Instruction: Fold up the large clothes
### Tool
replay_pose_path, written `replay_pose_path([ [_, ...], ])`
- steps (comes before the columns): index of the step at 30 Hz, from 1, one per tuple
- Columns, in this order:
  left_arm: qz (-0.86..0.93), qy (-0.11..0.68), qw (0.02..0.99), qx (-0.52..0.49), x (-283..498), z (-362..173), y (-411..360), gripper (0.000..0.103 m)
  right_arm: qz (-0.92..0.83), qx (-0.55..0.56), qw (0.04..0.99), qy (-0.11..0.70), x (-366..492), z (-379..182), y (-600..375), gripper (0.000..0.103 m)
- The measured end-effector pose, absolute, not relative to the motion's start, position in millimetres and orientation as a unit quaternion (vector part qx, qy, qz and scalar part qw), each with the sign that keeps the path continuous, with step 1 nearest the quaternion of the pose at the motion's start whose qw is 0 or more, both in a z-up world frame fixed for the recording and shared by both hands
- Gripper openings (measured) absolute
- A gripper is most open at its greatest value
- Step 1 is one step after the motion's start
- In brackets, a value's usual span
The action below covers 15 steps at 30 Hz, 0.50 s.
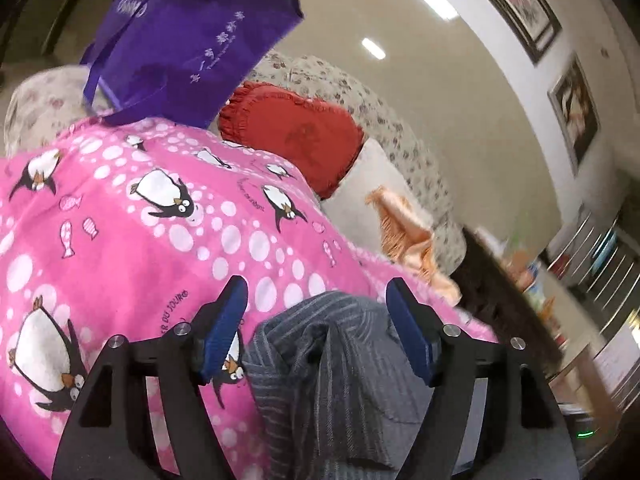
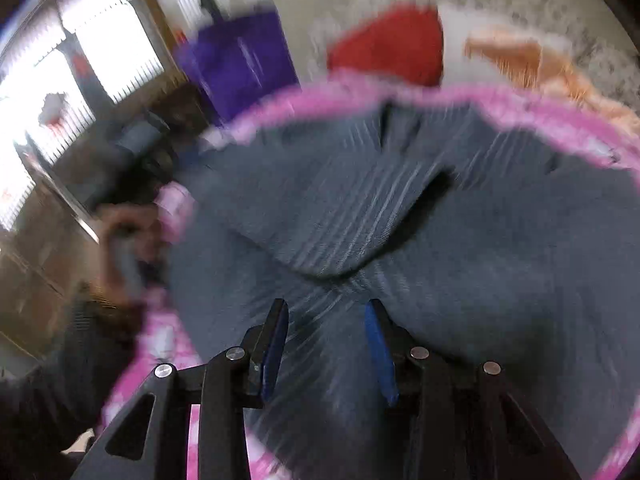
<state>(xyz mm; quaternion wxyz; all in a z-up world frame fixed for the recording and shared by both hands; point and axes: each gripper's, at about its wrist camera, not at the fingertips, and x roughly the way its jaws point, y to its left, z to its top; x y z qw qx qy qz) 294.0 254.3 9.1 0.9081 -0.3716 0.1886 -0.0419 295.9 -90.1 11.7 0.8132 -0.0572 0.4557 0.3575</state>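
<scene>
A pink penguin-print blanket [image 1: 132, 240] fills the space ahead and to the left of the left gripper [image 1: 316, 320], draped over a floral sofa [image 1: 360, 92] that rises beyond it. On the blanket lies the grey striped garment [image 2: 400, 220], the thing to be folded: in the right wrist view it spreads wide ahead of the right gripper [image 2: 326, 340], with one flap doubled over the rest, though heavy blur there makes its finer creases hard to read. In the left wrist view a bunched edge of the same garment sits between the parted blue pads [image 1: 224, 332] of the left gripper, neither pad visibly pressing it. The right gripper's jaws also stand apart over the cloth, clamping nothing. Beyond the left gripper, up and to the left, stands a purple tote bag [image 1: 192, 36]; straight ahead a red ruffled cushion [image 1: 296, 132] leans on the sofa, and to its right lies a small orange fringed cloth [image 1: 404, 228].
</scene>
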Motion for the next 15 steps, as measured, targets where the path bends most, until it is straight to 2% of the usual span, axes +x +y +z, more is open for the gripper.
replay_pose_path([
  [3,-0.07,0.162,0.916,-0.359,288.6,21.5,246.8,0.071,0.324,-0.034,0.848,0.418,341.8,21.0,-80.3,0.037],
  [6,-0.097,0.133,0.939,-0.303,279.3,39.4,223.8,0.071,0.265,0.038,0.903,0.335,378.5,50.2,-102.2,0.037],
  [10,-0.148,0.126,0.948,-0.25,273.5,51.9,195.7,0.071,0.236,0.108,0.922,0.288,371.5,70.9,-138.6,0.037],
  [15,-0.218,0.133,0.943,-0.213,267.1,57.7,164.8,0.071,0.255,0.086,0.923,0.275,326.3,82.6,-164.3,0.037],
])
